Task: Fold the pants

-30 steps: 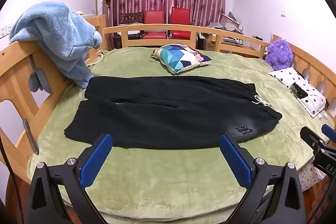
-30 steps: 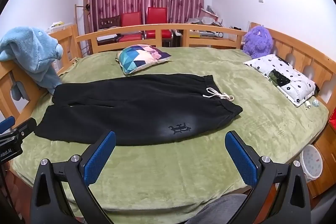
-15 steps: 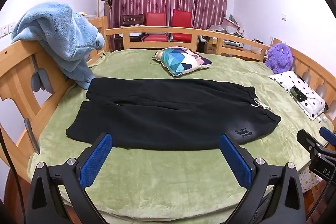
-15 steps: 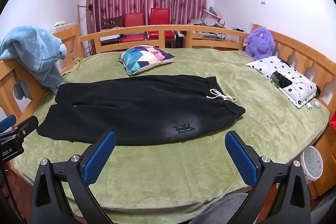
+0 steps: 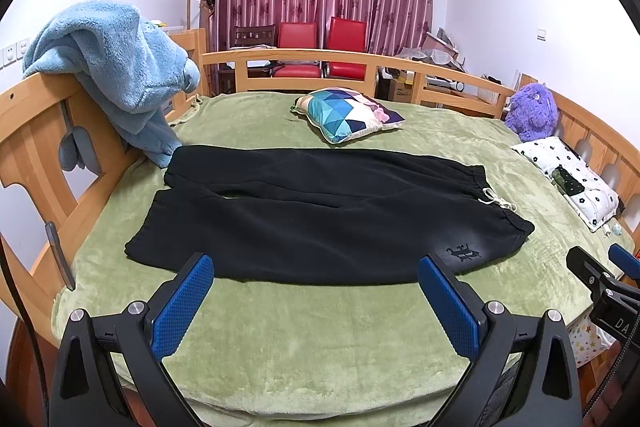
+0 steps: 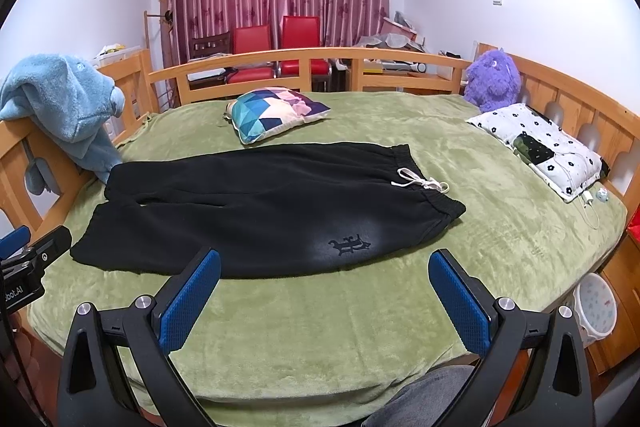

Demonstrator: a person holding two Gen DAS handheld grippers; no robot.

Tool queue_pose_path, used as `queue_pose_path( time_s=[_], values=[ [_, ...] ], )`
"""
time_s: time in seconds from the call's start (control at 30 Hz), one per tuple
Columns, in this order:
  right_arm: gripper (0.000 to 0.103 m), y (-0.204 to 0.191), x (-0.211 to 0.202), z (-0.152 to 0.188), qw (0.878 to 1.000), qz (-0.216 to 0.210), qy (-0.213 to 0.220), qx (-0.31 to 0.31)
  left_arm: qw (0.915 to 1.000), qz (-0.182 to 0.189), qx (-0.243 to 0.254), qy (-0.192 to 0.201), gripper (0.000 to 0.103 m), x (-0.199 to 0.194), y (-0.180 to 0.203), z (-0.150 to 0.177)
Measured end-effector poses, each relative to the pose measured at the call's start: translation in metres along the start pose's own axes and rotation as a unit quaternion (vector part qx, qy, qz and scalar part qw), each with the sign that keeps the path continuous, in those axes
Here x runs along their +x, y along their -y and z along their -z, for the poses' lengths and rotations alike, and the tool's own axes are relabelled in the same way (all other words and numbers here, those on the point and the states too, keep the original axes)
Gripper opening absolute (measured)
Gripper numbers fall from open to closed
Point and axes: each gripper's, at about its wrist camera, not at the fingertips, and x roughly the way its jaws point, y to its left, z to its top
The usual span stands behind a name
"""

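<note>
Black pants [image 5: 320,211] [image 6: 256,211] lie flat across the green bed cover [image 5: 320,331] [image 6: 320,323], legs to the left, waistband with a white drawstring [image 6: 420,181] to the right. A dark logo [image 6: 348,243] marks the near hip. My left gripper [image 5: 316,271] hangs open near the bed's front edge, short of the pants, holding nothing. My right gripper [image 6: 324,267] is likewise open and empty, a little before the hip. Each gripper shows at the edge of the other's view.
A patterned cushion [image 5: 346,115] lies behind the pants. A blue fleece [image 5: 116,75] hangs over the left wooden rail. A purple plush toy [image 6: 494,81] and a flowered pillow [image 6: 540,147] sit at the right. A white bin [image 6: 596,307] stands beside the bed.
Both views have shifted slightly; the pants sit a touch lower and nearer in frame. The jaws stay equally wide and the pants have not moved.
</note>
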Motion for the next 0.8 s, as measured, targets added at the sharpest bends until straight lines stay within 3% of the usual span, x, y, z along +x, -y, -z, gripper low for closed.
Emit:
queue_pose_path(
  time_s=[0.8],
  values=[
    [0.102,-0.0061,-0.0022,-0.0021,1.000,-0.001,0.003,-0.004,1.0000,0.000,-0.004,-0.002,0.103,-0.0006,0.0017,0.0038]
  ],
)
